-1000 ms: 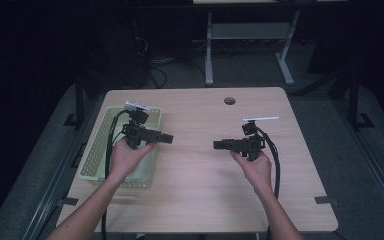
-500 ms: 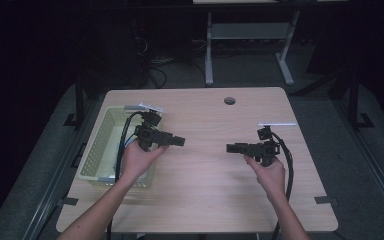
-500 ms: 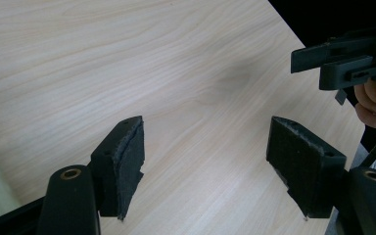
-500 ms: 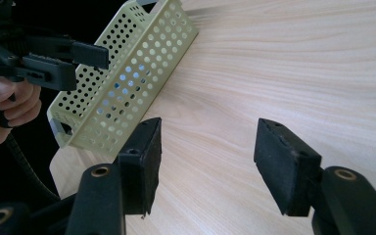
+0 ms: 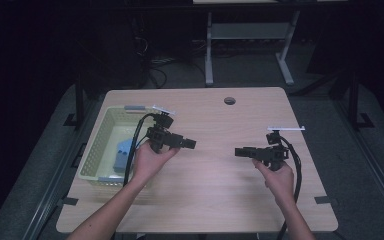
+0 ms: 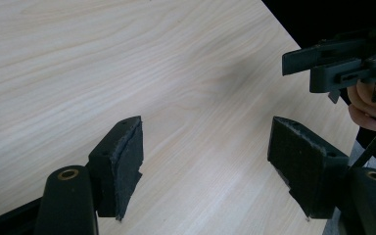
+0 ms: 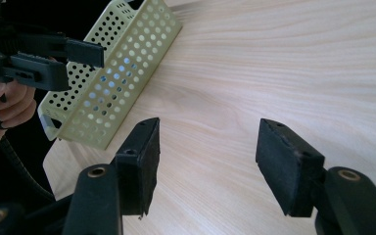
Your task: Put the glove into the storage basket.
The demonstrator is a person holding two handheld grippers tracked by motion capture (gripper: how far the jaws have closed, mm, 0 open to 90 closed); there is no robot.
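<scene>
My left gripper (image 5: 190, 143) hovers over the wooden table (image 5: 215, 200) just right of a pale yellow perforated basket (image 5: 94, 150), pointing right. In its own view the left gripper (image 6: 204, 147) stands open with bare table between the jaws. My right gripper (image 5: 239, 151) is held at the table's right side, pointing left toward the other. The right gripper (image 7: 206, 147) is open too, with nothing between its jaws. A blue object (image 5: 123, 153) lies inside the basket.
A round cable hole (image 5: 229, 100) sits near the table's far edge. Beyond the table stands a white metal frame (image 5: 250, 35) on a dark floor. In the right gripper view the basket's wall (image 7: 122, 78) stands beside the left hand (image 7: 2, 105).
Both hands have moved toward the near edge and further apart. The left gripper shifted right, off the basket; the right gripper moved right.
</scene>
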